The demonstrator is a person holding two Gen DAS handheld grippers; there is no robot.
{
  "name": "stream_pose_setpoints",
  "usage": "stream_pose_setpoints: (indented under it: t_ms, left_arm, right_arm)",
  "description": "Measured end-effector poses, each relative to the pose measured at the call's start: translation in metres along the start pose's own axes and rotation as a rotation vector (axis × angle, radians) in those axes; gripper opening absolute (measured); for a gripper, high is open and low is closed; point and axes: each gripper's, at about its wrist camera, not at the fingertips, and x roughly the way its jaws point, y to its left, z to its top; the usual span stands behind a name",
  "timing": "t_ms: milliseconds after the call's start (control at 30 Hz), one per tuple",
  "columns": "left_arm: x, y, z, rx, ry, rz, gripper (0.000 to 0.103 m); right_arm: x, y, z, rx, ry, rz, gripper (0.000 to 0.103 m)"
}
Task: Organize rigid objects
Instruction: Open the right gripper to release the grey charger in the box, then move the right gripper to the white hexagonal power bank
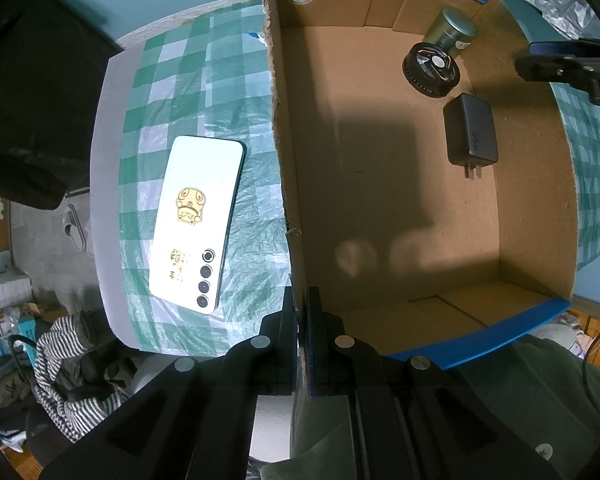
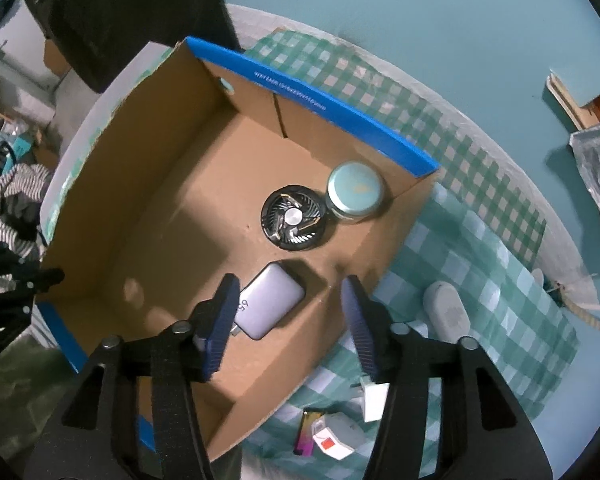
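An open cardboard box (image 1: 288,184) (image 2: 112,184) with blue edges stands on the checked tablecloth. Inside lie a black round fan (image 1: 432,65) (image 2: 294,216), a metal tin (image 1: 454,30) (image 2: 354,192) and a dark grey charger (image 1: 471,132) (image 2: 270,306). My left gripper (image 1: 303,312) is shut on the box's left wall near its front corner. My right gripper (image 2: 290,320) is open and empty above the charger, over the box's right side; it also shows in the left wrist view (image 1: 572,66). A white phone (image 1: 196,220) lies face down left of the box.
Right of the box on the cloth (image 2: 480,264) lie a white oval device (image 2: 446,314), a white plug (image 2: 374,398), a white box with a red mark (image 2: 334,440) and a small pink-black item (image 2: 309,434). A striped garment (image 1: 64,364) lies beyond the table's edge.
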Motion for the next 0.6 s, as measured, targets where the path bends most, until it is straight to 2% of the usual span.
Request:
stream_pose_setpoints:
  t_ms: [600]
  left_arm:
    - [-0.001, -0.001, 0.0, 0.011, -0.003, 0.007, 0.004]
  right_arm:
    - [-0.038, -0.02, -0.032, 0.106, -0.049, 0.0, 0.06]
